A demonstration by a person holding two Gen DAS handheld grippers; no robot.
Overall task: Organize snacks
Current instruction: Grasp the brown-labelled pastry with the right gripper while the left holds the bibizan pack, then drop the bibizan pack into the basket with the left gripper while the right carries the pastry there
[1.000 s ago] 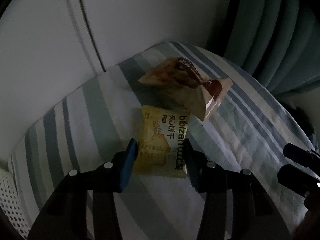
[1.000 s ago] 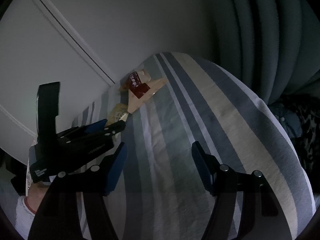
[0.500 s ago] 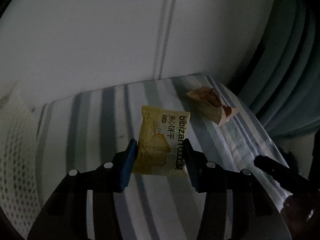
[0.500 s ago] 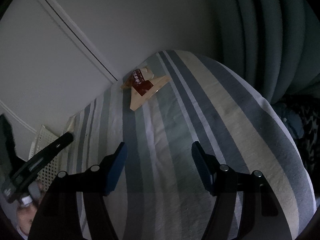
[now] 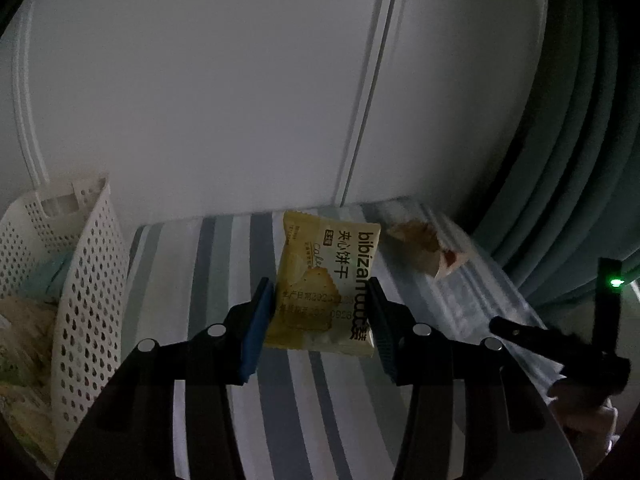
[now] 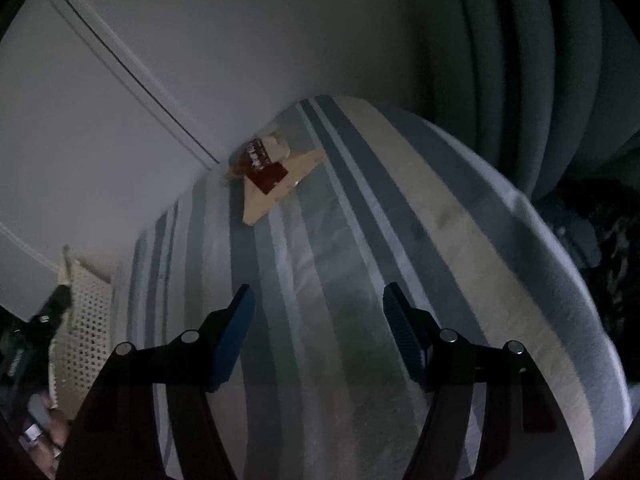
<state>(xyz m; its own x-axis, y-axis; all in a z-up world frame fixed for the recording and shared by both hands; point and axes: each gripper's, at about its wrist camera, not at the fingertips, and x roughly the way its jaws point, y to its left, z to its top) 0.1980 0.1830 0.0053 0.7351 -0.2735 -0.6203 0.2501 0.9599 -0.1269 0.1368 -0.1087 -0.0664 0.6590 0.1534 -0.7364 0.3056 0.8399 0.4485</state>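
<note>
A yellow biscuit packet (image 5: pixel 326 280) with black lettering hangs above the striped cloth, my left gripper (image 5: pixel 320 320) shut on its sides. A white perforated basket (image 5: pixel 86 280) stands at the left with snack packs inside; its wall (image 6: pixel 86 316) also shows in the right wrist view. A beige and red snack bag (image 5: pixel 424 250) lies at the far end of the cloth, near the wall (image 6: pixel 268 168). My right gripper (image 6: pixel 318 336) is open over the cloth with nothing between its fingers; in the left wrist view it appears as a dark shape (image 5: pixel 560 344) at the right.
The striped cloth (image 6: pixel 400 240) covers a rounded surface that drops off at the right. A white panelled wall (image 5: pixel 240 80) stands behind and teal curtains (image 5: pixel 580 120) hang at the right. A hand (image 6: pixel 48 436) shows at the lower left of the right wrist view.
My left gripper has lifted the yellow packet off the cloth and swung left, bringing the white basket into view. The beige snack bag stays put. My right gripper has hardly moved.
</note>
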